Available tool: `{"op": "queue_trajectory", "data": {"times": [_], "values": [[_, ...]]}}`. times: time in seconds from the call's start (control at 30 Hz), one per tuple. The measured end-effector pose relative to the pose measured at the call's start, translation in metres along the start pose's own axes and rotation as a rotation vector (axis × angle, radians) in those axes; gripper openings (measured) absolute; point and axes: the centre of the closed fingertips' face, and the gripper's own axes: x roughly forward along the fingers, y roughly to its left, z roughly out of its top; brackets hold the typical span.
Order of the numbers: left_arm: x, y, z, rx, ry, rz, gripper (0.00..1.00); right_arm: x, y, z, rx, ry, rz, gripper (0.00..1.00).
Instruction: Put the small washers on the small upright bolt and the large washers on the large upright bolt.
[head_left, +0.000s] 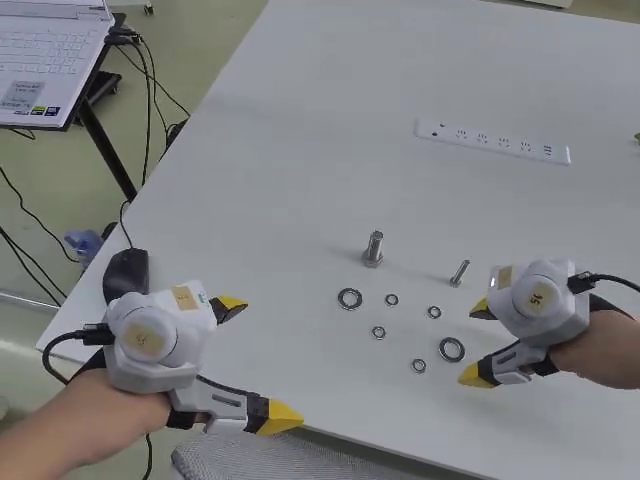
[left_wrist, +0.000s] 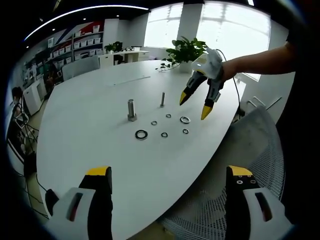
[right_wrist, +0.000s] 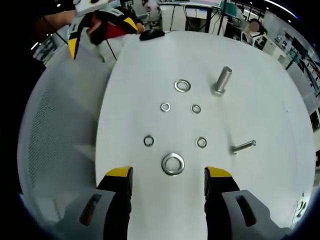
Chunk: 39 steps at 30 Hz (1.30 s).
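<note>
Large washer (right_wrist: 173, 164) just ahead of right gripper's (right_wrist: 169, 173) parted jaws (centred)

- Location type: open-plan office or lab workspace.
- A large white bench (head_left: 300, 150) carries a white power strip (head_left: 493, 142).
- An open laptop (head_left: 45, 50) sits on a separate stand beside the bench, with black cables (head_left: 150, 80) trailing over a pale green floor (head_left: 200, 40).
- A mesh-backed office chair (left_wrist: 250, 145) stands at the bench edge.
- Background: wall shelves (left_wrist: 75, 42) stocked with boxes, further desks (left_wrist: 127, 54), a potted plant (left_wrist: 187, 50) and tall bright windows (left_wrist: 220, 25).
</note>
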Motion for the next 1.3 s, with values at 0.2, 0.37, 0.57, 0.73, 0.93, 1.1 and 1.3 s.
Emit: {"op": "queue_trajectory", "data": {"times": [0.2, 0.37, 0.57, 0.73, 0.93, 1.1, 1.3], "values": [[-0.002, 0.001, -0.003, 0.005, 0.007, -0.003, 0.94, 0.01, -0.001, 0.0, -0.013, 0.019, 0.001, 0.58], [-0.002, 0.0, -0.001, 0.005, 0.004, -0.005, 0.94, 0.017, -0.003, -0.003, -0.041, 0.049, 0.01, 0.55], [-0.003, -0.002, 0.0, -0.006, -0.005, -0.006, 0.94, 0.023, -0.003, -0.004, -0.063, 0.064, 0.016, 0.51], [-0.004, -0.004, -0.001, -0.001, 0.002, -0.006, 0.93, 0.027, -0.001, -0.006, -0.077, 0.08, 0.024, 0.5], [-0.006, 0.0, 0.001, -0.004, -0.01, 0.009, 0.94, 0.029, -0.003, -0.007, -0.08, 0.093, 0.017, 0.5], [-0.006, 0.0, 0.0, 0.001, -0.006, 0.008, 0.93, 0.03, -0.003, -0.01, -0.084, 0.101, 0.017, 0.48], [-0.005, -0.002, -0.004, 0.002, 0.003, 0.004, 0.93, 0.029, -0.003, -0.009, -0.078, 0.101, 0.012, 0.46]]}}
